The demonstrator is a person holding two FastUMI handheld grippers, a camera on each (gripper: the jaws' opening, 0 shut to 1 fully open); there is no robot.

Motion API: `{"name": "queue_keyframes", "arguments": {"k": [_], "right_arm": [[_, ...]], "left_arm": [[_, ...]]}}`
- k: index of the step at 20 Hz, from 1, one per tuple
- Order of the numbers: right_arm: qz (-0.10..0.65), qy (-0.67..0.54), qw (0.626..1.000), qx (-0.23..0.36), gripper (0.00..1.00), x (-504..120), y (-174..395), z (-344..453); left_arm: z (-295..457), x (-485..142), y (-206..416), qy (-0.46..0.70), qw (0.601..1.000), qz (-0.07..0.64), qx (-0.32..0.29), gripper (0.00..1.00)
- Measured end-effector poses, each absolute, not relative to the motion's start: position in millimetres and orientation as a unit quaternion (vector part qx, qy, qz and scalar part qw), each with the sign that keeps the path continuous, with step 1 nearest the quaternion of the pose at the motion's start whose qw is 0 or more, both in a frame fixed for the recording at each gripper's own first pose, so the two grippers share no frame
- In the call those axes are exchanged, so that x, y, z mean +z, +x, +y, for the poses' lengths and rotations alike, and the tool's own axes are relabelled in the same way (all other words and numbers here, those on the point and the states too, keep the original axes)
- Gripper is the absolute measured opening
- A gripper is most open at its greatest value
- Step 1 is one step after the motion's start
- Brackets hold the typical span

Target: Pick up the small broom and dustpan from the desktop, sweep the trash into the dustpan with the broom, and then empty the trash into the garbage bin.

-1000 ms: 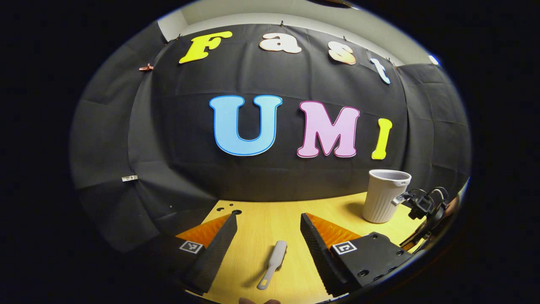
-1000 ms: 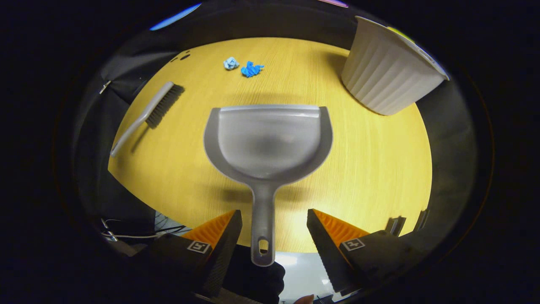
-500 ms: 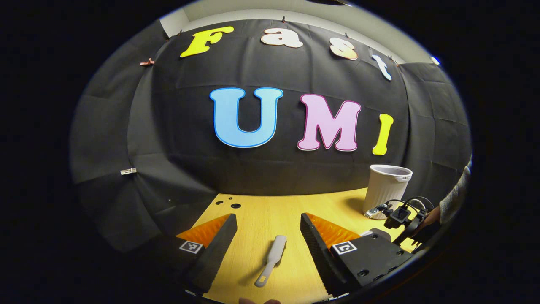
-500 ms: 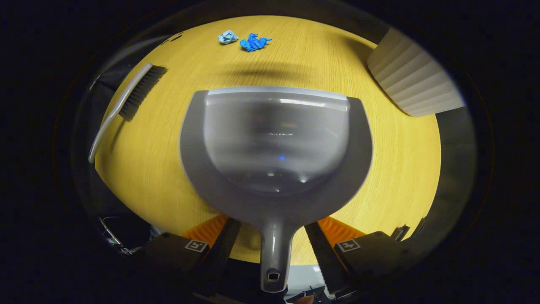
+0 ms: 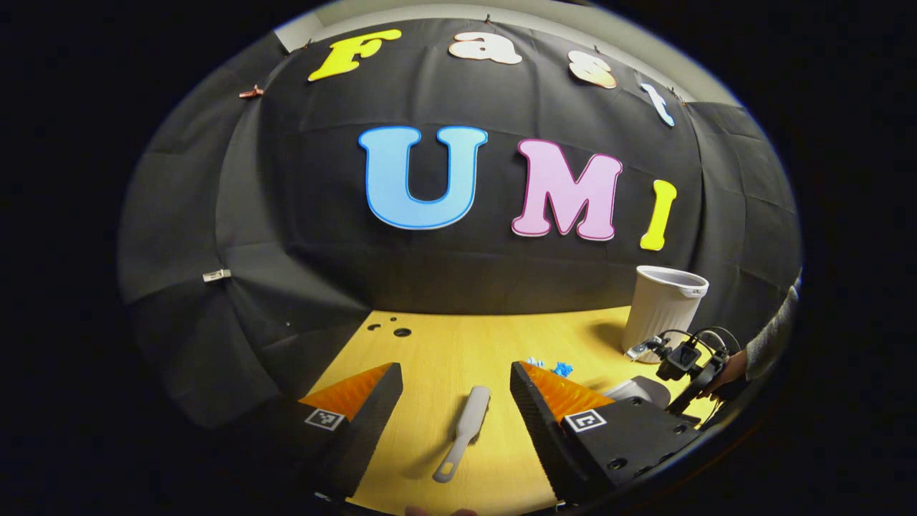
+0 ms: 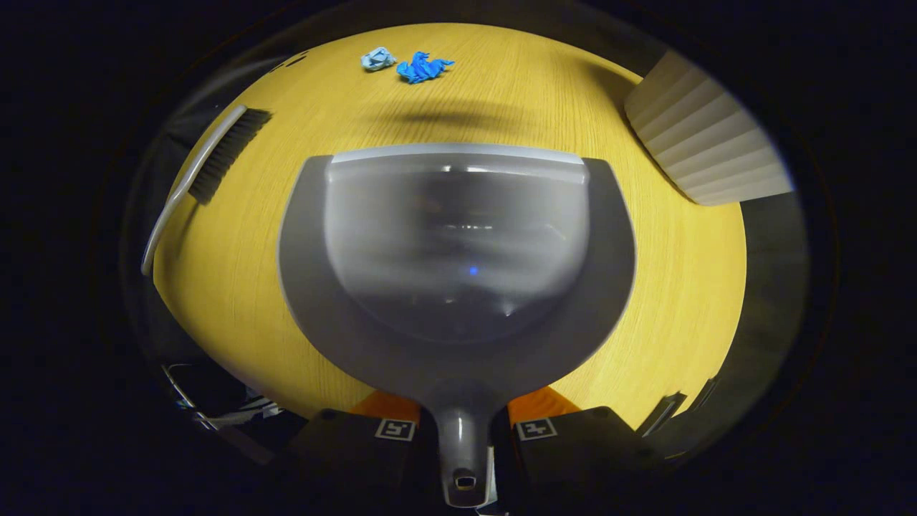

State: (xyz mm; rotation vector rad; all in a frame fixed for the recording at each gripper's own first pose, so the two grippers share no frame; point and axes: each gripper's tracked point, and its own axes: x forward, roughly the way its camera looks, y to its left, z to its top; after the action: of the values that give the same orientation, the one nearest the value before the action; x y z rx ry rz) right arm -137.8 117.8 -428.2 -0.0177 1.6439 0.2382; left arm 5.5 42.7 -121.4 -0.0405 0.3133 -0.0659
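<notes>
Your right gripper (image 6: 464, 430) pinches the dustpan (image 6: 458, 265) handle; squeeze firmly before lifting. Your left gripper (image 5: 456, 401) hangs spread above the broom (image 5: 462, 432) on the desk (image 5: 444, 351); lower squarely over its handle.

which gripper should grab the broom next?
Left. The left gripper is open, with the broom on the table between its fingers. The right gripper is shut on the dustpan handle.
</notes>
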Motion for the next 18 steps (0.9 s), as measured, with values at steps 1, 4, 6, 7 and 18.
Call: {"name": "queue_keyframes", "arguments": {"k": [1, 4, 6, 7, 18], "right_arm": [[0.73, -0.014, 0.674, 0.111, 0.36, -427, -141, 115], [0.728, -0.017, 0.675, 0.118, 0.36, -429, -142, 112], [0.724, -0.018, 0.678, 0.123, 0.36, -429, -141, 110], [0.722, -0.017, 0.681, 0.124, 0.36, -429, -141, 109], [0.71, 0.006, 0.691, 0.131, 0.36, -428, -131, 109]], "left_arm": [[40, -128, 9, -0.03, 0.983, 0.176, -0.047, 0.95], [39, -171, 22, -0.057, 0.96, 0.265, -0.075, 0.95], [44, -208, 23, -0.054, 0.934, 0.343, -0.084, 0.95], [47, -227, 23, -0.045, 0.92, 0.38, -0.087, 0.95], [56, -343, 28, 0.03, 0.798, 0.594, -0.101, 0.95]]}}
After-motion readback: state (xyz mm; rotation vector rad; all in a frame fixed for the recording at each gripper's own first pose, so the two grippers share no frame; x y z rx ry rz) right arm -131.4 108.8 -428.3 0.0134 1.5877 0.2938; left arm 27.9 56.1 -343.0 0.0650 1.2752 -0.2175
